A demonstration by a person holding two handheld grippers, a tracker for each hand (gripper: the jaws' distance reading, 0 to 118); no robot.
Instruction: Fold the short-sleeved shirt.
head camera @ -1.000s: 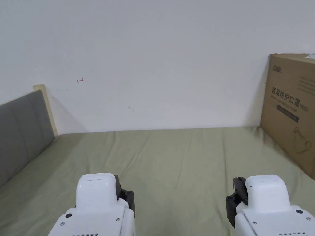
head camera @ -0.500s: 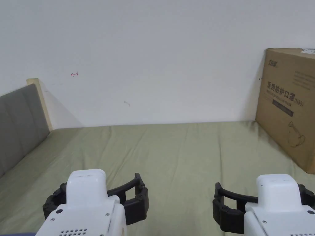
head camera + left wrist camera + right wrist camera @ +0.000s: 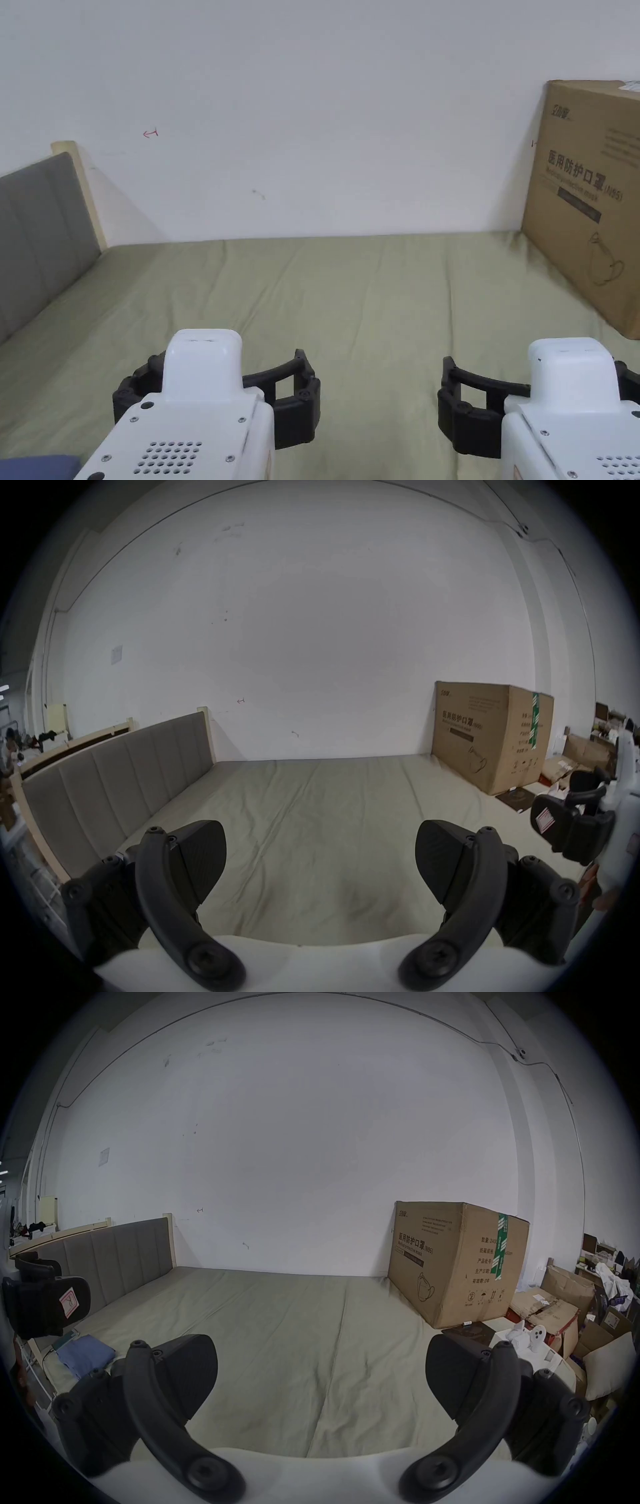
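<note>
A blue cloth (image 3: 85, 1355) lies bunched at the near left edge of the bed, left of and behind my right gripper's jaws; a corner of it (image 3: 37, 465) shows at the bottom left of the head view. I cannot tell whether it is the shirt. My left gripper (image 3: 219, 375) (image 3: 320, 830) hovers over the green sheet (image 3: 375, 300), open, with nothing between its jaws. My right gripper (image 3: 537, 369) (image 3: 320, 1345) hovers beside it at the same height, also open and holding nothing. Each gripper shows at the edge of the other's view: right gripper (image 3: 571, 826), left gripper (image 3: 45, 1303).
A large cardboard box (image 3: 590, 200) stands on the bed's far right corner against the white wall. A grey padded headboard (image 3: 37, 231) runs along the left side. Flattened cartons and clutter (image 3: 554, 1310) lie on the floor to the right of the bed.
Both grippers went from narrow and closed-looking to wide open. The head camera tilted slightly, shifting the wall and box in the picture.
</note>
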